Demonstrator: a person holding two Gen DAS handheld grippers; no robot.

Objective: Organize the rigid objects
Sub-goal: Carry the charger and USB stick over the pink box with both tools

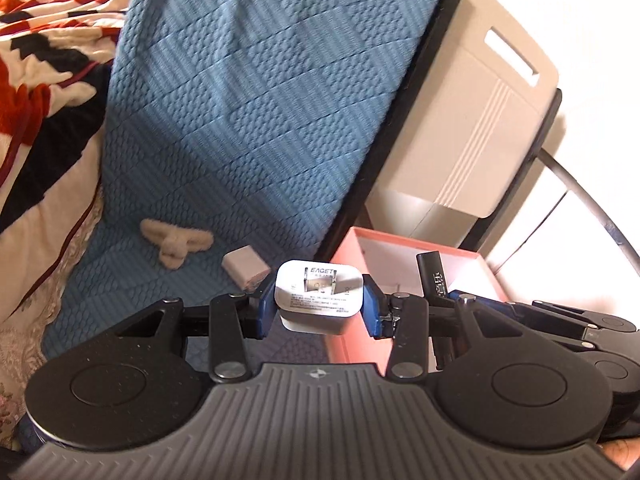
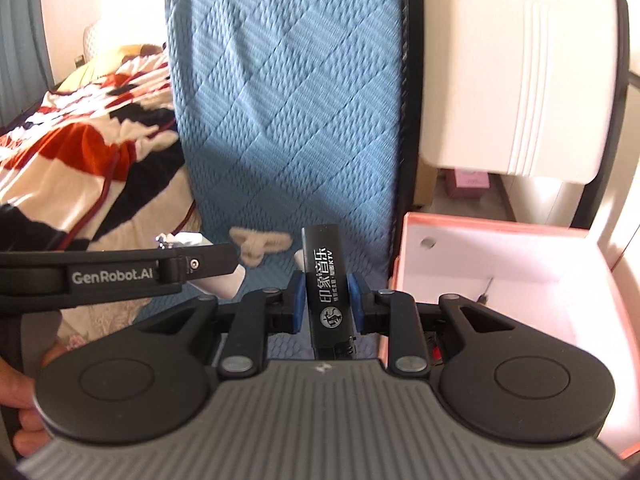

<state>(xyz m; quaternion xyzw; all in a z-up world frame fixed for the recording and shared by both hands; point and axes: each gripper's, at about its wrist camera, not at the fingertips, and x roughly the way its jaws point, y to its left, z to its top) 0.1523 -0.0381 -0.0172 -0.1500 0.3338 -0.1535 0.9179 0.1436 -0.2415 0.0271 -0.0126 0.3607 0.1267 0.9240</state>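
White hard plastic, the charger plug (image 1: 319, 298) sits clamped between the blue pads (image 1: 267, 309) of the left gripper (image 1: 319, 308), held in the air above the blue quilted cover (image 1: 256, 112). It looks light and stiff, with smooth rounded sides that could slip, so a hold on the two flat side faces, as now, seems the safest; the folded metal pins face up and should not be squeezed.

In the right gripper (image 2: 327, 300) a black stick-shaped device (image 2: 326, 292) with white print stands nearly upright, and the jaws are closed on its narrow sides near the middle. It also seems rigid and light, but long, so it may swing if it is held too low.

Just to the right is the open pink box (image 2: 496, 226), where a small dark pin-like thing lies inside. On the cover lie a smaller white cube adapter (image 1: 246, 266) and a beige fluffy hair clip (image 1: 176, 244), well apart from the box.
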